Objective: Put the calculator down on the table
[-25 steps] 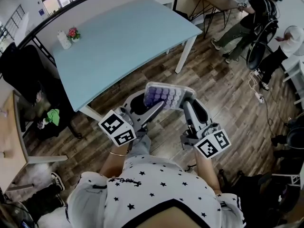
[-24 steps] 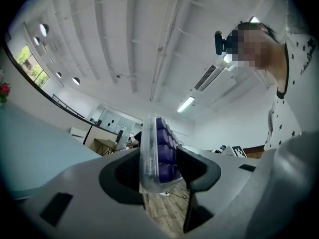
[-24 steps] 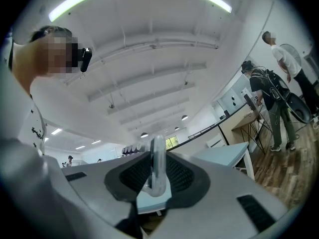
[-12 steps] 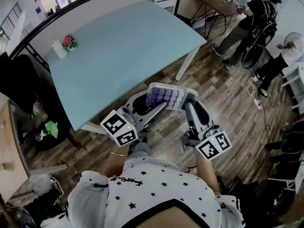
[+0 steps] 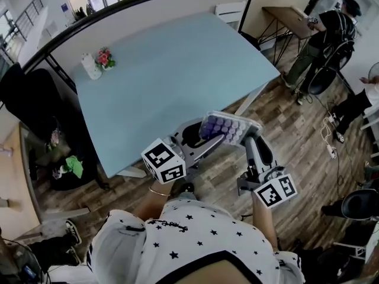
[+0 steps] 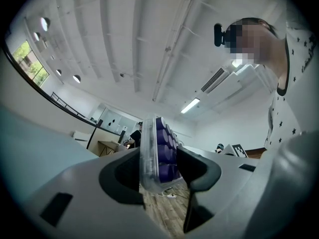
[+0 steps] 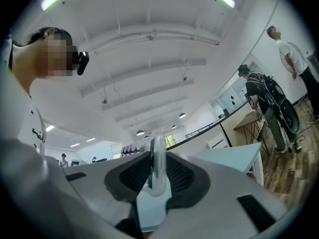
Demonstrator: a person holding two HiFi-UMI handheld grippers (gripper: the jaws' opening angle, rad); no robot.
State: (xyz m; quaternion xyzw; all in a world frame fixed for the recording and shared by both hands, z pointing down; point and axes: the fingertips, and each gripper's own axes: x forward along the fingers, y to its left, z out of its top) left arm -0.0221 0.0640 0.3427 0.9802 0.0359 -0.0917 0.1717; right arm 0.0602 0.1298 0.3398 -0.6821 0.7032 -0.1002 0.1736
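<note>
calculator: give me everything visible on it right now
The calculator is a flat slab with a clear, plastic-looking casing and rows of round purple keys facing up. It is held in the air, roughly level, with the left gripper shut on one edge and the right gripper on the opposite edge. In the head view it sits just short of the pale blue table, not resting on it.

Place: looks like an open-plan office or shared workroom, definitely not someone's home
Furniture: big pale-blue bench (image 5: 166,70), plus a wooden desk (image 5: 290,15) on thin metal legs further back
Floor: wood planks (image 5: 296,129)
Ceiling: white, strip lights (image 6: 191,105), an air vent (image 6: 215,80)
People: a few standing around, including a person with a backpack (image 5: 331,28)
</note>
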